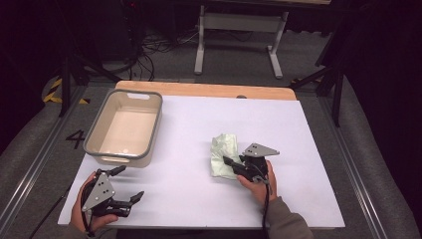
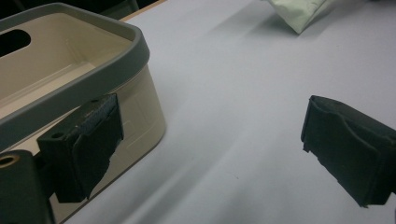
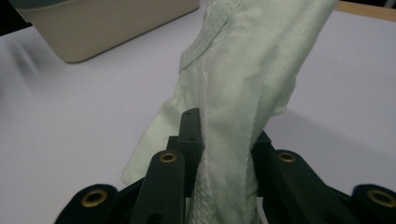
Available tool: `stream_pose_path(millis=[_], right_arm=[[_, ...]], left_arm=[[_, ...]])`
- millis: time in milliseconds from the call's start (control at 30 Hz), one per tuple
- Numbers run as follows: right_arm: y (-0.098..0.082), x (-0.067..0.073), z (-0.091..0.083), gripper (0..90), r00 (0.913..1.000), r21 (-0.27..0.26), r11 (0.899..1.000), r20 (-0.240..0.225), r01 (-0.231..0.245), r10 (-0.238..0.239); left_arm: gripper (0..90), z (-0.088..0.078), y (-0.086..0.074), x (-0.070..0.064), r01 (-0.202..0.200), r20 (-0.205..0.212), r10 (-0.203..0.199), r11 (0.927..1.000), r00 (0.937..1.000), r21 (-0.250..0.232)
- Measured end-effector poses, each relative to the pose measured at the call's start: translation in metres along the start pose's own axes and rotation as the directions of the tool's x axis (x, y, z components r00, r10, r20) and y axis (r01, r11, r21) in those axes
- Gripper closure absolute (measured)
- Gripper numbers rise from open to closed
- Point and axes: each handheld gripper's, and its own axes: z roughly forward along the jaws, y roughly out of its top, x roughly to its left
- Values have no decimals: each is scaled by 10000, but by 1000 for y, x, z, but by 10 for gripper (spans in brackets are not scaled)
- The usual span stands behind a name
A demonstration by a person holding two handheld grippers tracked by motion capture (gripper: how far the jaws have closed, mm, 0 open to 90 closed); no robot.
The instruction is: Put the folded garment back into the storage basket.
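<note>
You have a table (image 1: 298, 199) with a white top and a wooden strip along its far edge. A beige bin (image 1: 124, 128) with a grey rim stands at its left, and a pale green cloth (image 1: 222, 153) lies near the middle.

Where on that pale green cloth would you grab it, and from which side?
At a bunched fold along its stitched edge, coming in low from the person's side. The pale green cloth lies crumpled and limp on the white table, so only a raised, gathered ridge gives the jaws something to pinch. The right gripper is shut on just such a seamed fold, which stands up between its jaws.
</note>
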Motion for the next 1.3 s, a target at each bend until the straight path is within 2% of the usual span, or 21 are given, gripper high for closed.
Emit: stream_pose_path(millis=[600,833,1300], right_arm=[[7,-2,-16,750,9992,-849,9964,390,6,27],[9,-4,-23,750,9987,-1189,9929,503,-18,78],[12,-6,-32,750,9975,-1535,9881,694,1,107]], left_arm=[[67,0,0,1,-145,-68,146,9999,9999,74],[64,0,0,1,-66,-50,67,9999,10000,76],[63,1,-1,0,-31,-27,31,10000,10000,75]])
